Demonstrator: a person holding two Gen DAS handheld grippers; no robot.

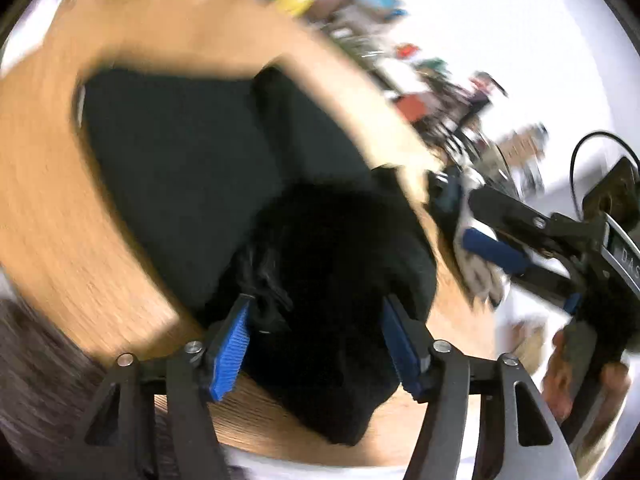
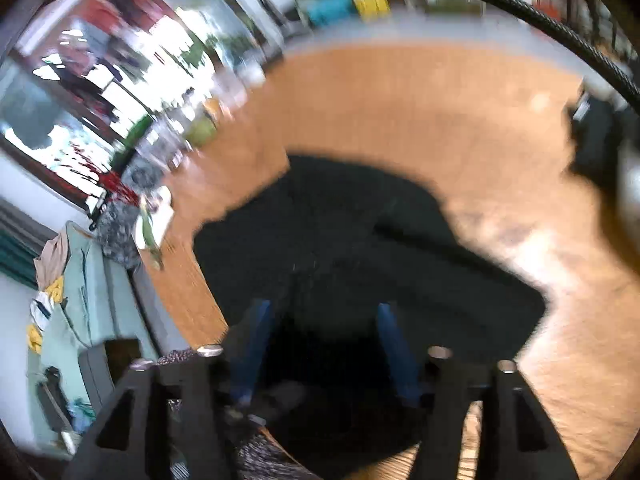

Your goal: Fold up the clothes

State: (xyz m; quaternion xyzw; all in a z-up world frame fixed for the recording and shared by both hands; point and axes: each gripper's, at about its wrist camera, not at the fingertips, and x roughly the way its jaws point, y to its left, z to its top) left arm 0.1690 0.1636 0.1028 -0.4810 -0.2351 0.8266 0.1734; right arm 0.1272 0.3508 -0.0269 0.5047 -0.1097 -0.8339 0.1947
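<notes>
**Dark garment on wooden table, both tongs spread**

A black garment is spread on the wooden table. The left gripper and right gripper are held spread above bunched fabric, nothing pinched.

A wooden table with a warm orange grain fills both views, bright glare lying on its right part in the right wrist view. Beyond its far edge runs a white wall with a blurred row of colourful clutter. At the left stands a large window, and below it a pale green sofa heaped with clothes.
</notes>
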